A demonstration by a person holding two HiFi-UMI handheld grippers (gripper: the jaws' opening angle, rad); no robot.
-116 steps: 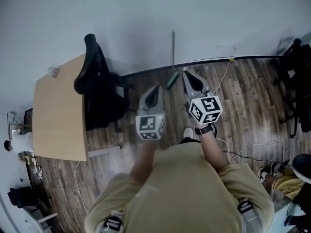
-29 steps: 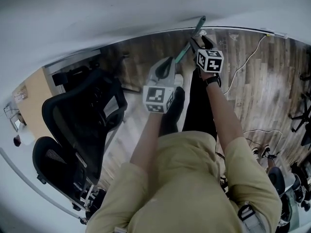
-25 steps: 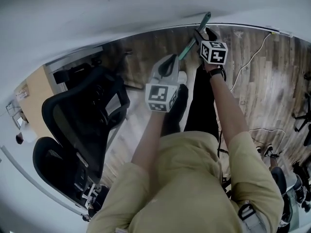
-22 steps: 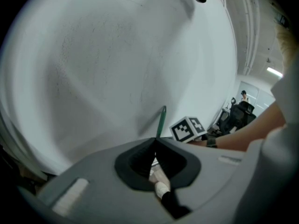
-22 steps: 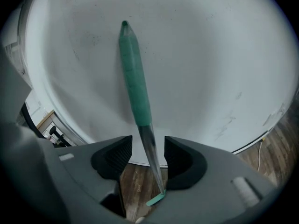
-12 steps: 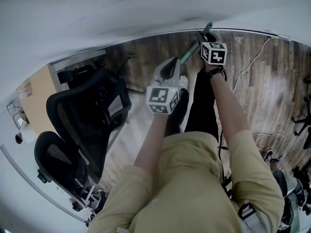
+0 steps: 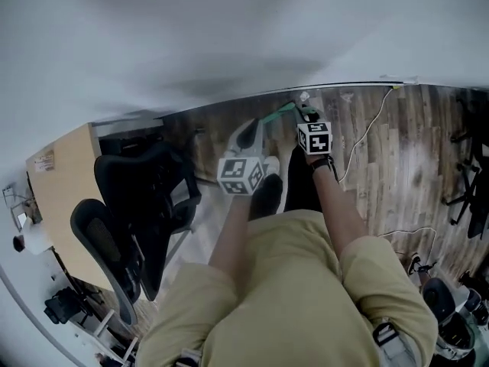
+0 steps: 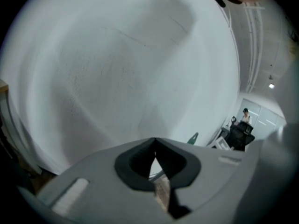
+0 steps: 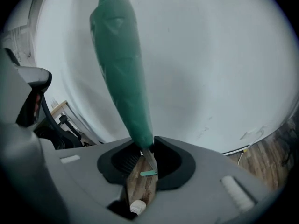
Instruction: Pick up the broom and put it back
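Broom point(image 9: 124, 73), one, clamped by just-closing right hand-held gripper point(image 9: 148, 148); left hand-held gripper point(image 8: 154, 146) pinched together, empty.

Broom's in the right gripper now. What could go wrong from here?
The right gripper, jaws just closed, pinches the broom at one narrow spot, so it could swivel or slip. The left gripper is shut and empty, giving no support. Swinging the broom may hit the chair.
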